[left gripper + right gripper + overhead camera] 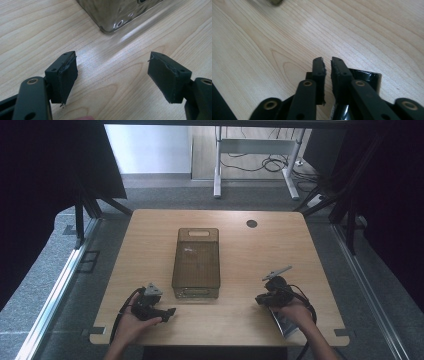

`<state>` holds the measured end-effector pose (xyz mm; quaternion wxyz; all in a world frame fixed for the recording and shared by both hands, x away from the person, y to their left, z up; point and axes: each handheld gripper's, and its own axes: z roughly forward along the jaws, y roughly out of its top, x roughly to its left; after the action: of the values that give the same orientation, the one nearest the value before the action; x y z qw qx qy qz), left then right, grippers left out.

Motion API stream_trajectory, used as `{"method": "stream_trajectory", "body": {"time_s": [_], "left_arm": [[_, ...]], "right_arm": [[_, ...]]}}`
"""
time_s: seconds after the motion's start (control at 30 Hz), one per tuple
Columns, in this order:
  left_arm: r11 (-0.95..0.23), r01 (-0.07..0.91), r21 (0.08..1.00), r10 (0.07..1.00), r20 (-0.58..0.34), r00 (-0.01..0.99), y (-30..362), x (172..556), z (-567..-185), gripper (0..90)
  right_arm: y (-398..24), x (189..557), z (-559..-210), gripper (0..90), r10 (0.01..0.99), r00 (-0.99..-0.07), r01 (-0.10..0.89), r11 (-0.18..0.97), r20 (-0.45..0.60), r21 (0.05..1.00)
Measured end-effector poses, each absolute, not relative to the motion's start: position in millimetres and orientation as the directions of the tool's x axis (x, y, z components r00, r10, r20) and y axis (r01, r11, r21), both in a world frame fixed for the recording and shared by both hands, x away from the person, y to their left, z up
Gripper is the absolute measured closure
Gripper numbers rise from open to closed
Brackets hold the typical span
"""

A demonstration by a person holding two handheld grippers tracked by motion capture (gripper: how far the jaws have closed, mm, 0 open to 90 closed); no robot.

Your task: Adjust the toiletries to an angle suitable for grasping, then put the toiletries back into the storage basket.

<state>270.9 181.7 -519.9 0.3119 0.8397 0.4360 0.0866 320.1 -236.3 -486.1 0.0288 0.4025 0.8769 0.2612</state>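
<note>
A smoky see-through bin stands in the middle of the wooden table, seemingly empty. My left gripper rests near the front left, held in a hand, pointing right. In the left gripper view its jaws stand wide open over bare wood, with a corner of the bin just ahead. My right gripper lies at the front right, pointing left. Its pads are a narrow slit apart and press on nothing I can see. A glossy dark packet lies under and behind these jaws, by the right hand.
A round cable hole sits near the table's far right. Black curtains flank both sides. A white desk frame with cables stands on the floor beyond. A blurred bin corner shows ahead of the right gripper.
</note>
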Motion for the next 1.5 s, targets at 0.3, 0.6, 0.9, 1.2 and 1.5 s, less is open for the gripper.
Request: {"method": "stream_trajectory", "body": {"time_s": [0.3, 0.6, 0.9, 1.2, 1.5], "left_arm": [[-0.428, 0.678, 0.597, 0.786, -0.125, 0.606, 181.6, 270.4, -519.9, 24.1], [-0.426, 0.673, 0.604, 0.784, -0.125, 0.608, 181.5, 269.7, -517.8, 24.1], [-0.425, 0.67, 0.609, 0.783, -0.124, 0.609, 181.7, 269.0, -516.1, 24.1], [-0.432, 0.665, 0.609, 0.779, -0.119, 0.615, 179.0, 268.2, -515.7, 24.0], [-0.425, 0.665, 0.614, 0.781, -0.123, 0.613, 180.7, 267.7, -513.9, 24.0]], "right_arm": [[-242.4, 313.1, -476.4, 55.1, 0.74, -0.661, 0.678, 0.517, 0.125, 0.523], [-253.0, 307.9, -470.7, 44.6, 0.771, -0.63, 0.687, 0.498, 0.092, 0.529], [-264.8, 306.8, -467.5, 41.0, 0.798, -0.598, 0.708, 0.484, 0.071, 0.514], [-269.3, 304.7, -469.3, 37.5, 0.815, -0.577, 0.733, 0.489, 0.051, 0.474], [-267.7, 306.5, -471.4, 36.1, 0.817, -0.576, 0.748, 0.507, 0.04, 0.429]]}}
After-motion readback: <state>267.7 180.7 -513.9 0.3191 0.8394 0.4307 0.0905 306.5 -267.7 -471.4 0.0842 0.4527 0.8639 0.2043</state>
